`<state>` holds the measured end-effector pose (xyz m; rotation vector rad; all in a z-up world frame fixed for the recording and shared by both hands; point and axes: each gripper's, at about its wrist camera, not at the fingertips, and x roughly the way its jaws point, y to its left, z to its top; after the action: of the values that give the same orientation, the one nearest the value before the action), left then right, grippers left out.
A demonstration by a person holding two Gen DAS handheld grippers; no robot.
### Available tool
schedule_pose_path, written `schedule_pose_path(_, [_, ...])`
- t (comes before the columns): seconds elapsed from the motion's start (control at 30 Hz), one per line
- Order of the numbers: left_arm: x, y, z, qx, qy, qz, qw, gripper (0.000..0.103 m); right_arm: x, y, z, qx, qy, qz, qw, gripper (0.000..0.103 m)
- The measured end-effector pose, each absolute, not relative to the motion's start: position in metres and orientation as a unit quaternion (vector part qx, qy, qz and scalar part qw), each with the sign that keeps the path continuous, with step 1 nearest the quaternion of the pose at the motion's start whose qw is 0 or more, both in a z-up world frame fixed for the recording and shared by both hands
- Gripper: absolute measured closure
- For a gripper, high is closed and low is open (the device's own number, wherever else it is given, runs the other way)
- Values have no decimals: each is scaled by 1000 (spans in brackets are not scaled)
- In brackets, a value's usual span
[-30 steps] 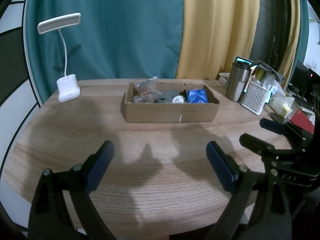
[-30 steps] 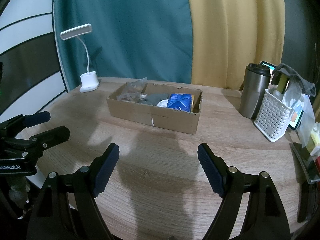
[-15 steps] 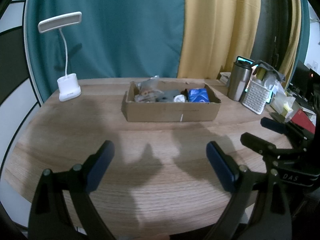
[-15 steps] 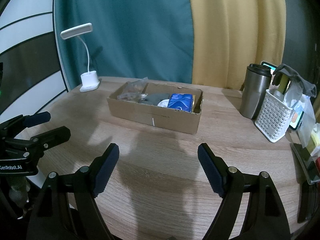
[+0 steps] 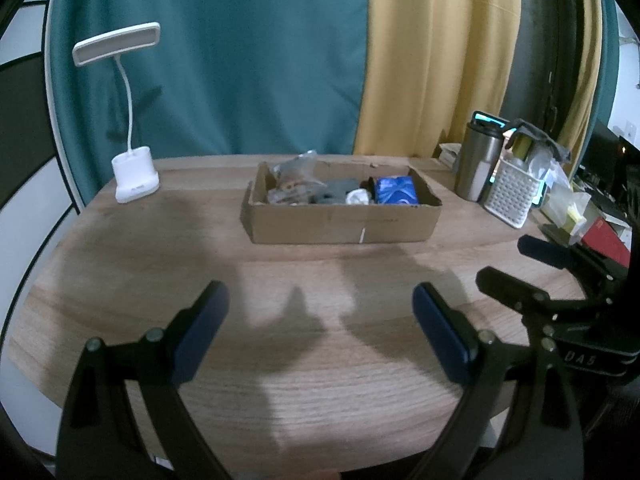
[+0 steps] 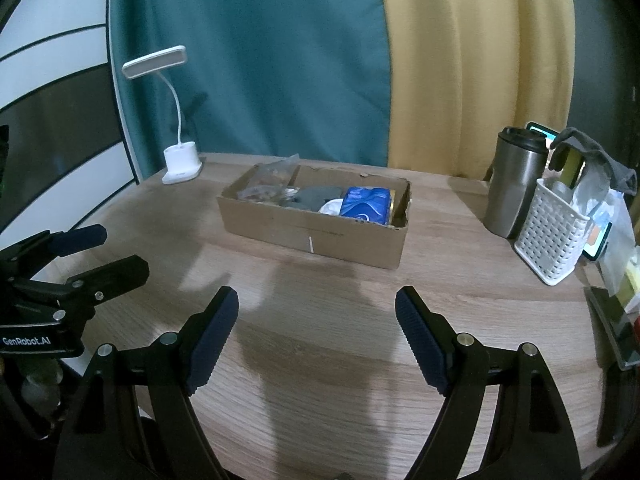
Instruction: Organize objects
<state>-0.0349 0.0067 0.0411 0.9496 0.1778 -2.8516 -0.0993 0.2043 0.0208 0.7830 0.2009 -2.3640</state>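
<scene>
A shallow cardboard box (image 5: 340, 228) stands on the round wooden table (image 5: 280, 380); it also shows in the right wrist view (image 6: 312, 236). Inside lie a blue packet (image 5: 396, 190), a clear plastic bag (image 5: 292, 178), a grey item (image 5: 336, 192) and a small white item (image 5: 357, 198). My left gripper (image 5: 320, 328) is open and empty, well short of the box. My right gripper (image 6: 316, 332) is open and empty, also short of the box. Each gripper shows at the edge of the other's view.
A white desk lamp (image 5: 134, 176) stands at the table's back left. A steel tumbler (image 6: 514, 184) and a white perforated basket (image 6: 550, 232) with items stand at the right. Books and clutter (image 5: 592, 224) lie at the far right. Curtains hang behind.
Both grippers stay open and nearly still. The views have shifted only slightly.
</scene>
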Motion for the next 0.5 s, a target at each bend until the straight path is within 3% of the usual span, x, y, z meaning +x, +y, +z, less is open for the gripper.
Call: schedule_pose_path(0.5, [-48,6,33,324,55,-943,58,9,-109,203,16,309,72,-896,312,20])
